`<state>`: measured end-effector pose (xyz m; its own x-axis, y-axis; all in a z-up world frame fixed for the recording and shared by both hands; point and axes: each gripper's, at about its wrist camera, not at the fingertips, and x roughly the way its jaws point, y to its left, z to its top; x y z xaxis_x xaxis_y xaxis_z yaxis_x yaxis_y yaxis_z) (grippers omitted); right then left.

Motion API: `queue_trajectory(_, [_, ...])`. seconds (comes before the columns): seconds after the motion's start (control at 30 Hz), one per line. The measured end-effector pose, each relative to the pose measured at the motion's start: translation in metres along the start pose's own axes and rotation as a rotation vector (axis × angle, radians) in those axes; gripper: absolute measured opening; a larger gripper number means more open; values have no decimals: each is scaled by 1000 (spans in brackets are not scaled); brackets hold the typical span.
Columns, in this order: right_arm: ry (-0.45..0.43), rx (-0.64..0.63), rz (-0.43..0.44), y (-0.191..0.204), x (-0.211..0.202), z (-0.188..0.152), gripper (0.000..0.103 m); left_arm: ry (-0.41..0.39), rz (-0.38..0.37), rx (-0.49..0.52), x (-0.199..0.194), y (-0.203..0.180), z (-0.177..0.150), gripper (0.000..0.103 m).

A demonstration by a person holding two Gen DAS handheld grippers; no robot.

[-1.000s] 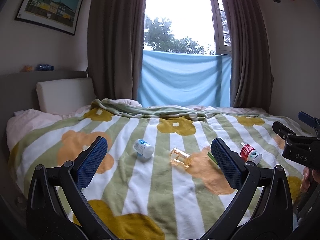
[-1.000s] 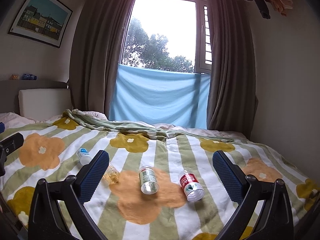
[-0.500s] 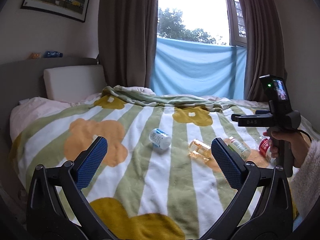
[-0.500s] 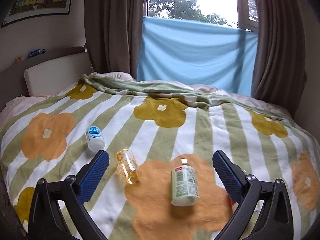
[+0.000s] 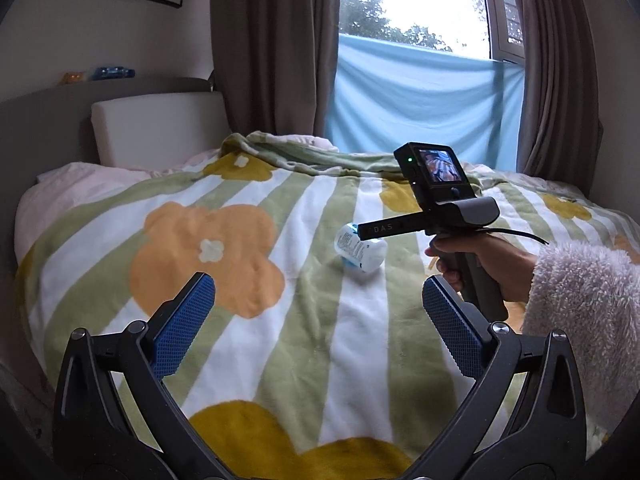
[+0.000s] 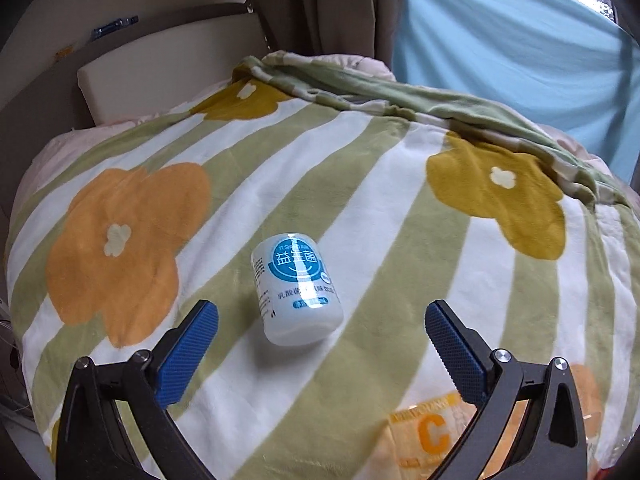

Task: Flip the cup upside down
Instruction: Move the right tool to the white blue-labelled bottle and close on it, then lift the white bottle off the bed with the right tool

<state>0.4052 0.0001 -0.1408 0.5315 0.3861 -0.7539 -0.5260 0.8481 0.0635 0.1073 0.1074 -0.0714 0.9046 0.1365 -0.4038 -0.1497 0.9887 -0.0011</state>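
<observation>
A white cup (image 6: 298,288) with a blue label lies on its side on the flowered blanket (image 6: 384,216). My right gripper (image 6: 322,308) hovers just short of it, open, with the cup lying between and slightly beyond the blue fingertips. In the left wrist view the same cup (image 5: 360,252) sits mid-bed, partly behind the right tool's black body (image 5: 436,176), which a hand (image 5: 484,264) in a fluffy sleeve holds. My left gripper (image 5: 318,284) is open and holds nothing, well back from the cup.
A clear orange container (image 6: 436,432) marked C lies near the right gripper's right finger. A white pillow (image 5: 156,128) leans on the headboard at the back left. Brown curtains (image 5: 272,48) and a blue cloth (image 5: 420,96) hang behind the bed.
The right gripper has swung left and down, close to the white cup; the green and red containers have left its view. The left gripper moved forward, still open.
</observation>
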Motion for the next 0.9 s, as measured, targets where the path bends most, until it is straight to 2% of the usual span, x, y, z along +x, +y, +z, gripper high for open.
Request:
queue_trajectory(0.17, [91,-9,36,3,44,14,102,27,6,-15,16,9,-3,103])
queue_trajectory(0.2, [109,-13,47,4,49,15,98,33,10,-16,20,11,-4,103])
queue_trajectory(0.37, [182,-70,58,14,66,16,68,49,17,-23,27,17,-8,103])
queue_trajectory(0.43, [192,-102,32,19,68,14,62,51,16,-28,27,18,-8,103])
queue_trajectory(0.53, [175,-116,22,22,64,12,60,47,19,-22,22,17,-7,103])
queue_trajectory(0.7, [133,-95,61,23,23,12,60,21,22,-8,7,15,-2,103])
queue_trajectory(0.9, [70,-150,93,23,-89,-15,60,-21,-17,1,-21,1,7,103])
